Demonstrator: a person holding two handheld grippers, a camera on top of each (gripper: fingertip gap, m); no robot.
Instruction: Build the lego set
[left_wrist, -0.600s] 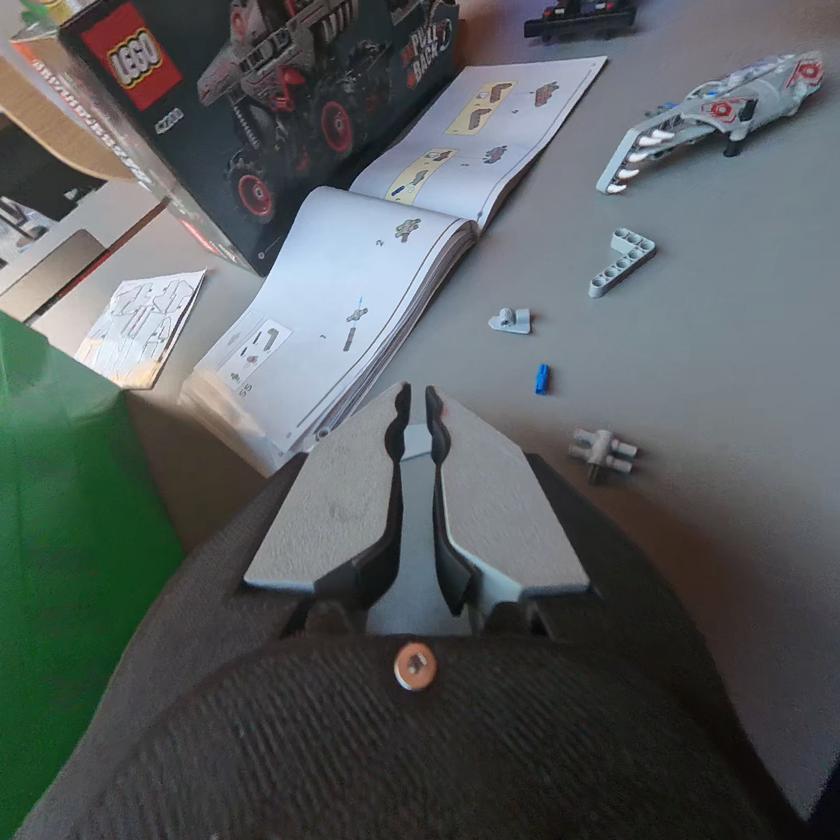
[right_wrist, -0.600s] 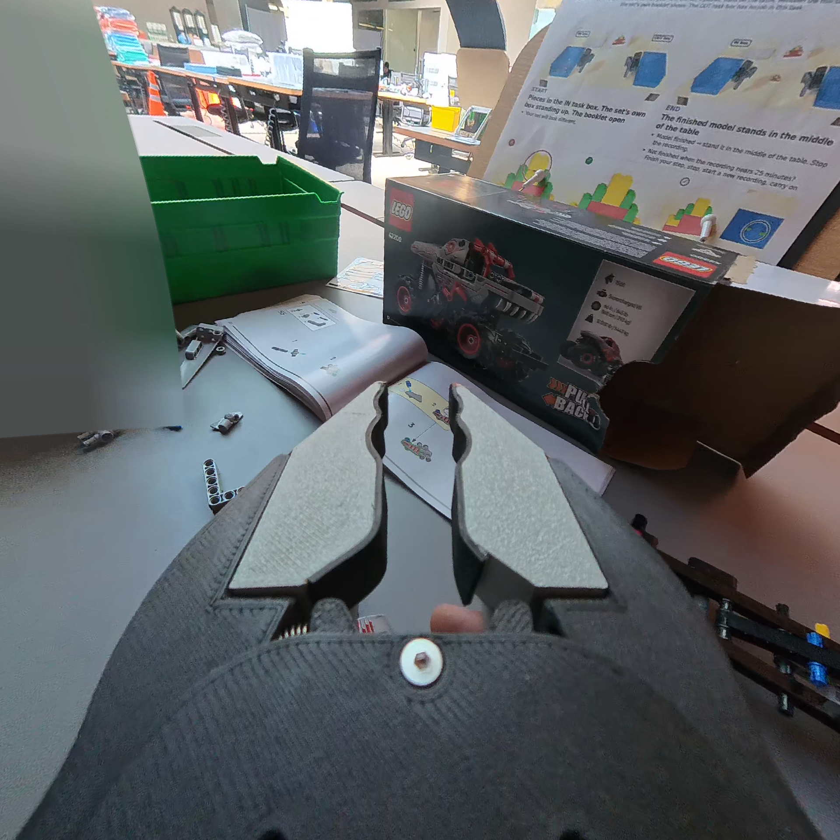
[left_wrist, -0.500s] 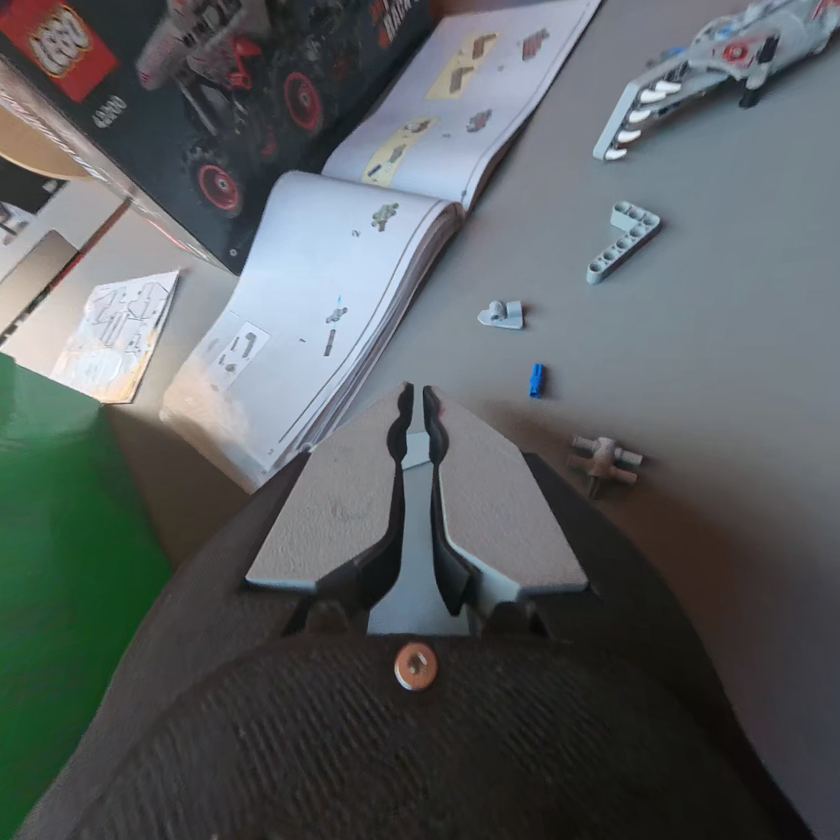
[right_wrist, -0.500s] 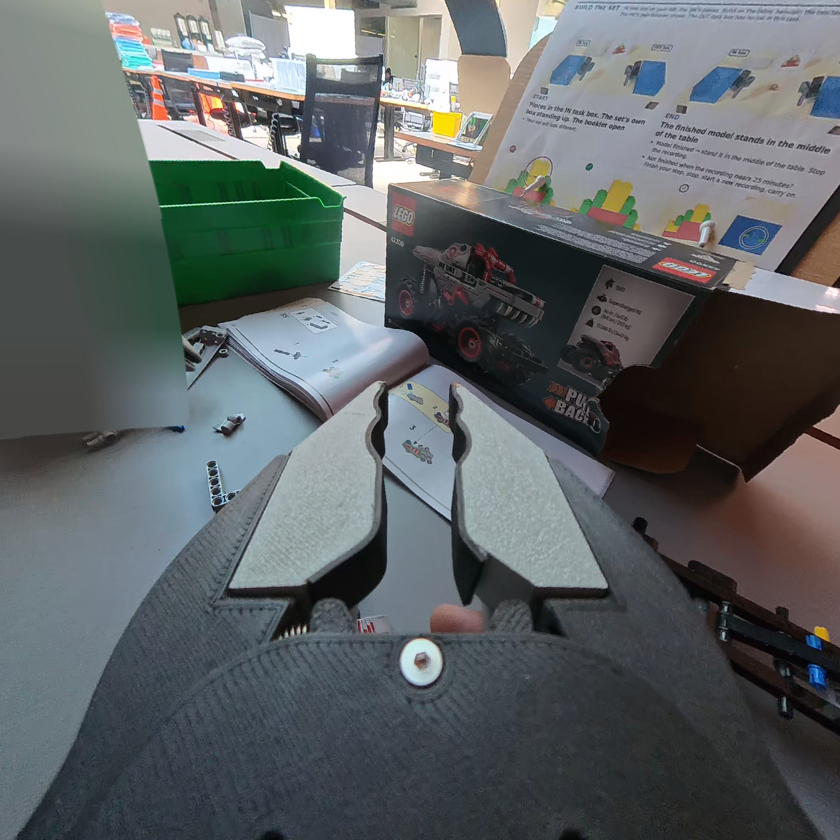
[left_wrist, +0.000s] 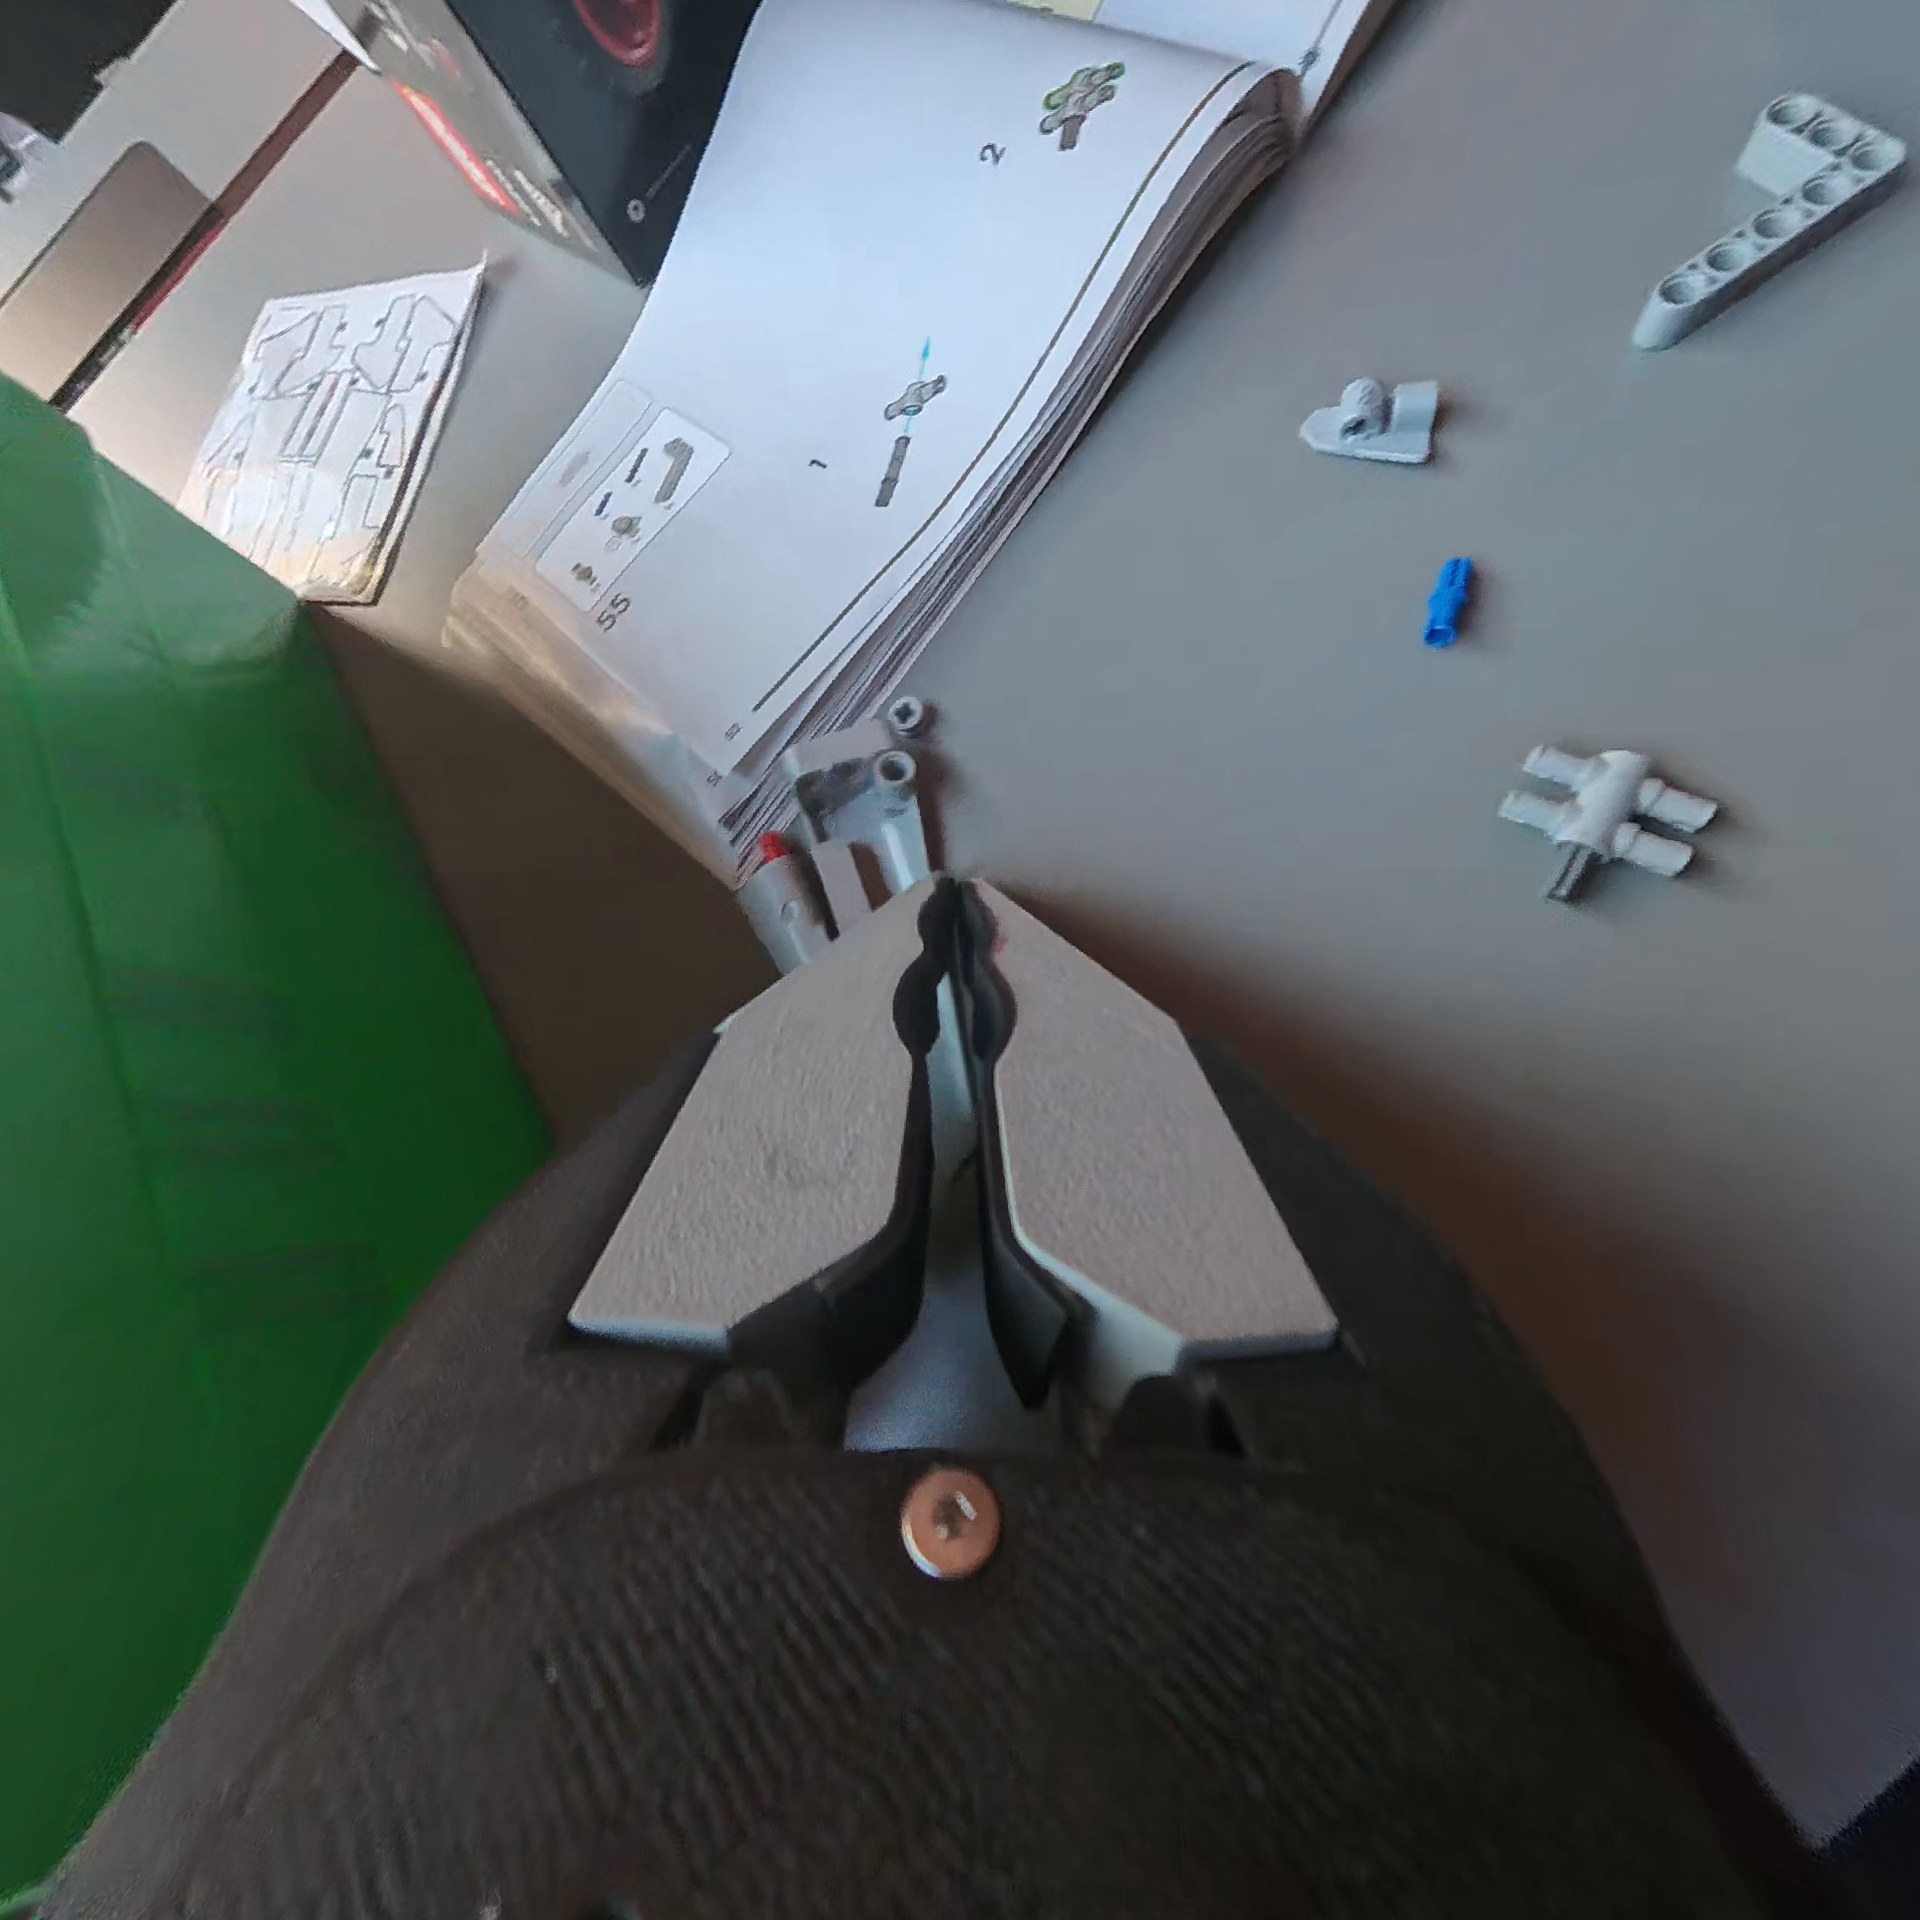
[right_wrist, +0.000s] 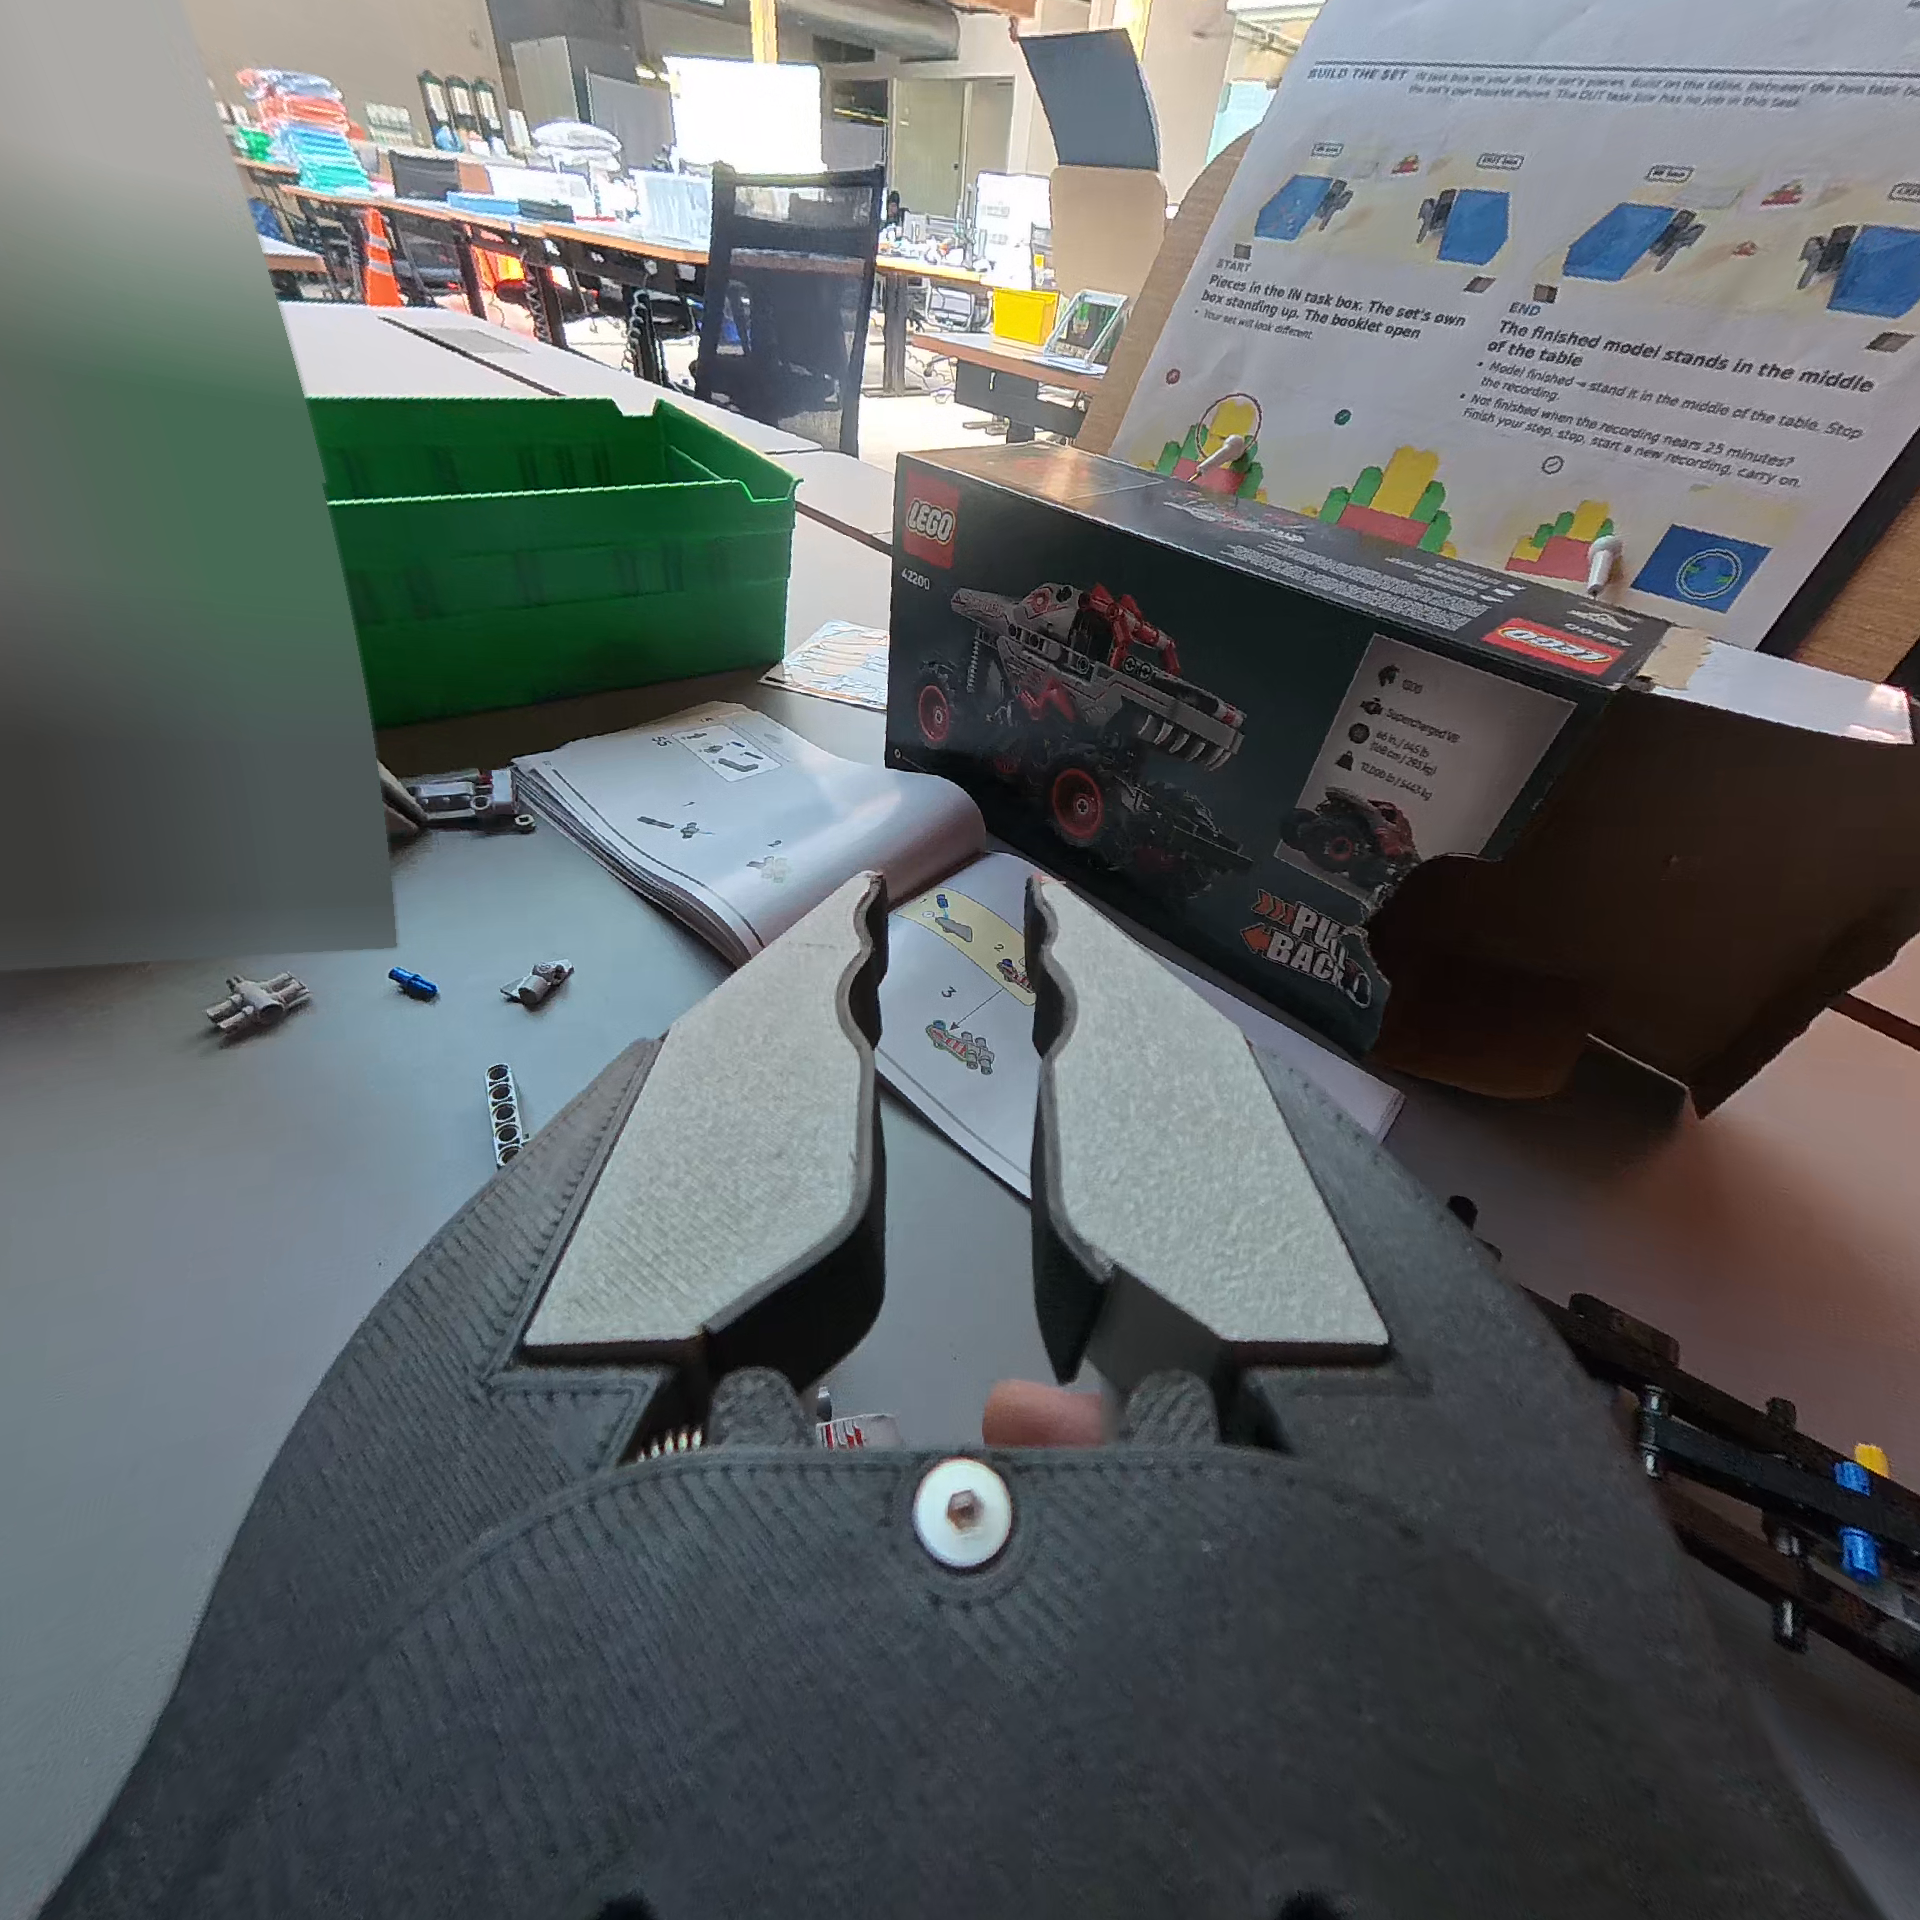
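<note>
Left gripper (left_wrist: 957, 902) closed on grey assembly (left_wrist: 857, 821), right gripper (right_wrist: 954, 914) parted, grey table (left_wrist: 1351, 1039).

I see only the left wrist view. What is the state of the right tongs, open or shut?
Observer: The right tongs are open and hold nothing.
Operator: What lies under them?
Observer: The right-hand page of the booklet, in front of the set box.
Operator: My left tongs grip a grey assembly. Is more of the model near?
Observer: A black frame with blue pins lies on the table, right of the right tongs.
</note>
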